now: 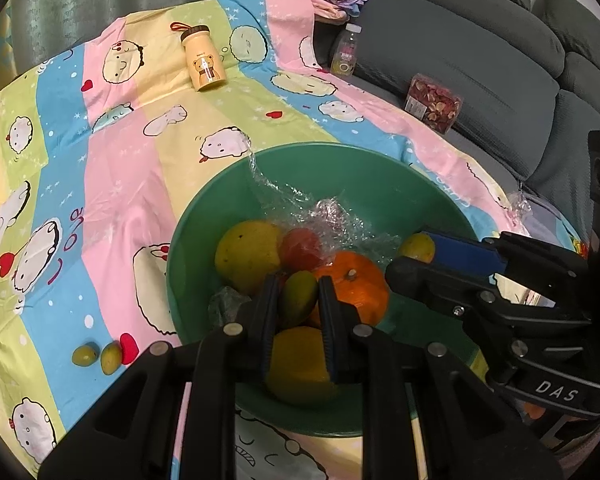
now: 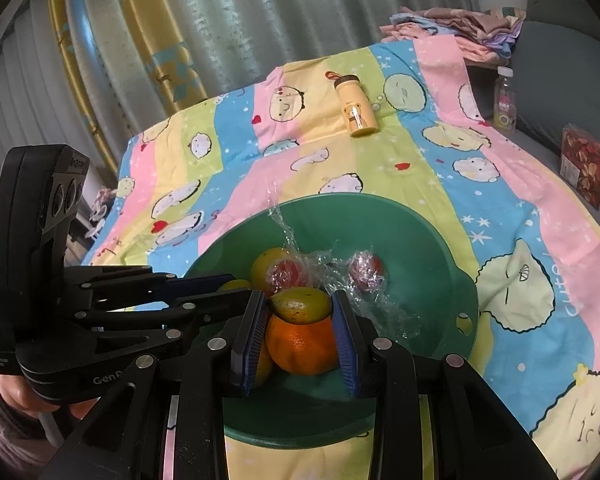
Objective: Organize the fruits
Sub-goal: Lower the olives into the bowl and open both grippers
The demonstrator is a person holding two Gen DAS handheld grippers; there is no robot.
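Round green plastic bowl (image 1: pixel 204 216): fruit collection point. Left gripper (image 1: pixel 299 300) clenched a small green-yellow mango (image 1: pixel 298 298); right gripper (image 2: pixel 300 308) grasped a small yellow-green lemon (image 2: pixel 300 305), both above bowl, probably for depositing.

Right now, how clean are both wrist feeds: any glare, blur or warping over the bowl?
Left wrist view: sharp, evenly lit; glare only on the crinkled plastic wrap in the green bowl; heavy fisheye bending and dark corners. Right wrist view: equally sharp; the wrap glints again, hazing the red fruit under it; the curtain bows at the edges.
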